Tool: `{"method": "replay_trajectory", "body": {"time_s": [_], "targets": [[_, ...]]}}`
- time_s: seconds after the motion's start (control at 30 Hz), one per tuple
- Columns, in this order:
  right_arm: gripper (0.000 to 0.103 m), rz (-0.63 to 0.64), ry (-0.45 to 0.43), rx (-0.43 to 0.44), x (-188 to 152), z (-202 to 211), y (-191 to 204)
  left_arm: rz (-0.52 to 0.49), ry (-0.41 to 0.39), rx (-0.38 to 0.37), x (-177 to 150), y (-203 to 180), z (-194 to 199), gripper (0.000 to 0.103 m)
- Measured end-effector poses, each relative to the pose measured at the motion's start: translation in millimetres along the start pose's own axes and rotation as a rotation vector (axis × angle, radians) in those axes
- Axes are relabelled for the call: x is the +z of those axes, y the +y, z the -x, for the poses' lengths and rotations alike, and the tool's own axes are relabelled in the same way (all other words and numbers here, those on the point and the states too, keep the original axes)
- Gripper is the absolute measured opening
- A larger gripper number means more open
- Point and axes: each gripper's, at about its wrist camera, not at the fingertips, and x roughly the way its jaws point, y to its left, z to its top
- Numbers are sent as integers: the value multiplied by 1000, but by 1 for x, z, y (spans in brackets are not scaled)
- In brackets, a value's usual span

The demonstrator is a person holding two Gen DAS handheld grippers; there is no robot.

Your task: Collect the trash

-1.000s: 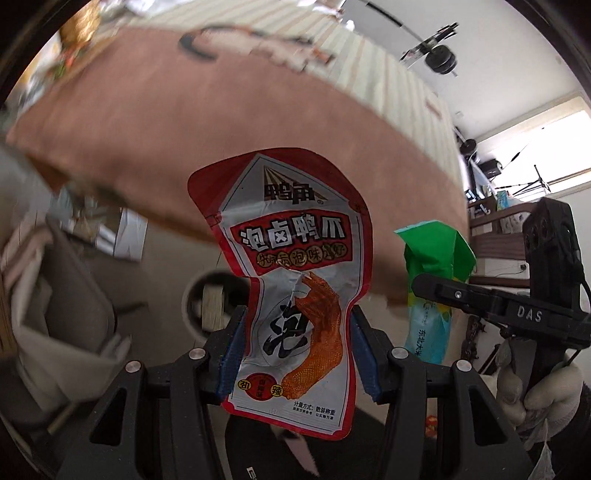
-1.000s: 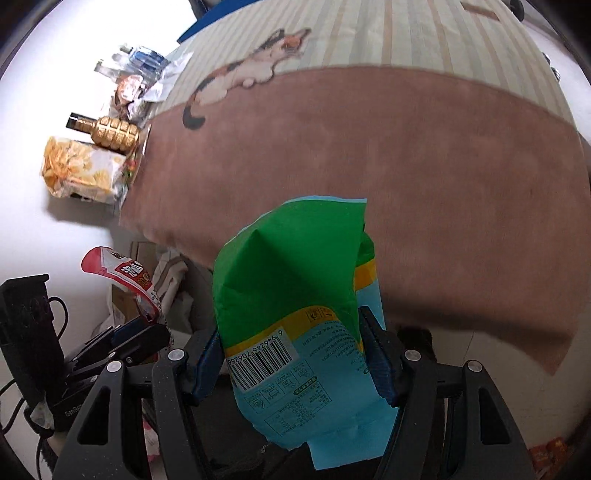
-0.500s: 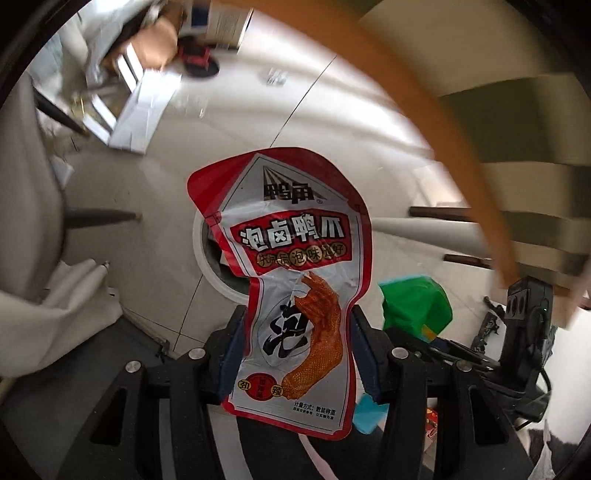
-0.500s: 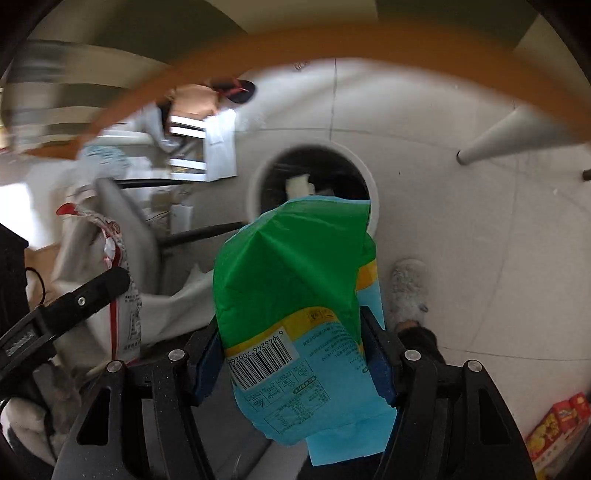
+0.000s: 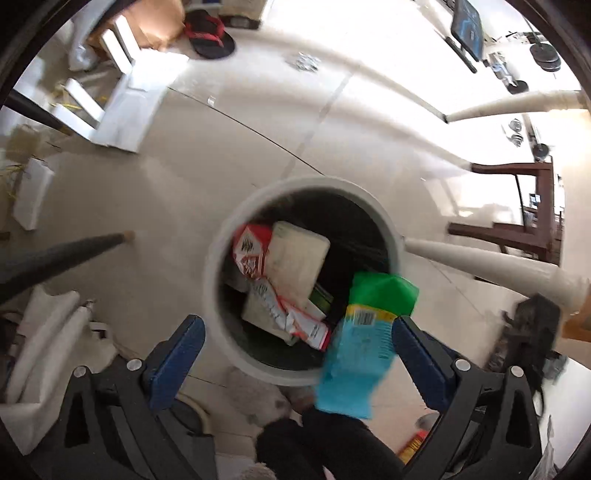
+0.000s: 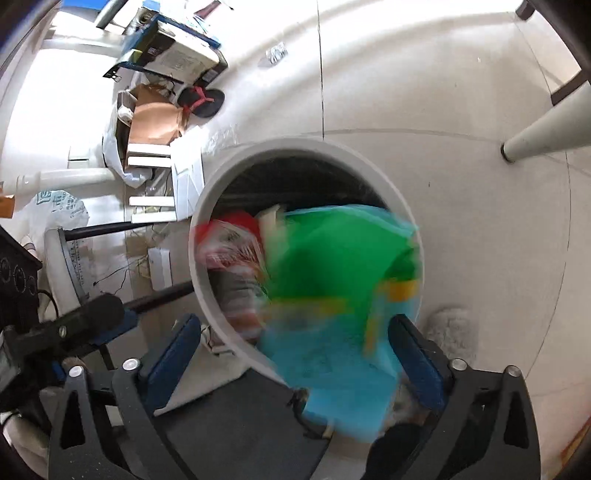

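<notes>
My left gripper [image 5: 297, 354] and right gripper [image 6: 295, 347] just sprang wide, empty — red wrapper [image 5: 255, 251] and green packet [image 6: 332, 266] dropping into the bin [image 5: 218, 266] — both pieces collected.

My left wrist camera looks steeply down along my fingers at the white bin [image 5: 218, 258], its rim at frame centre above pale floor tiles. My right wrist camera also faces down, closer, so the bin [image 6: 199, 236] fills its middle. Both views share the bin, the blurred green and blue packet [image 5: 365, 332] [image 6: 332, 295] and a sandal [image 5: 208, 33] [image 6: 199, 99] near the top.
</notes>
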Motion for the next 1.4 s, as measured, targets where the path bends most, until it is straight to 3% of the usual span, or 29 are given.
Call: {"method": "replay_trajectory", "body": {"time_s": [0.13, 0.3, 0.4, 0.53, 0.77, 0.97, 1.2, 1.4], "targets": [[103, 10, -41, -32, -2, 21, 7, -46, -106, 127, -12, -9, 23, 103], [103, 72, -74, -168, -9, 73, 21, -108, -115, 291, -44, -36, 60, 103], [103, 86, -58, -245, -17, 108, 28, -118, -84, 318, -64, -52, 87, 103], [103, 87, -17, -263, -29, 165, 37, -118, -59, 324, -88, -82, 139, 103], [103, 117, 53, -189, -55, 295, 66, -204, -65, 278, -113, -149, 245, 103], [103, 71, 69, -79, -75, 406, 88, -291, -88, 181, -119, -194, 335, 103], [103, 51, 13, -4, -125, 514, 127, -430, -94, 41, -138, -222, 427, 103], [103, -17, -69, 42, -172, 569, 157, -490, -59, -43, -159, -219, 472, 103]]}}
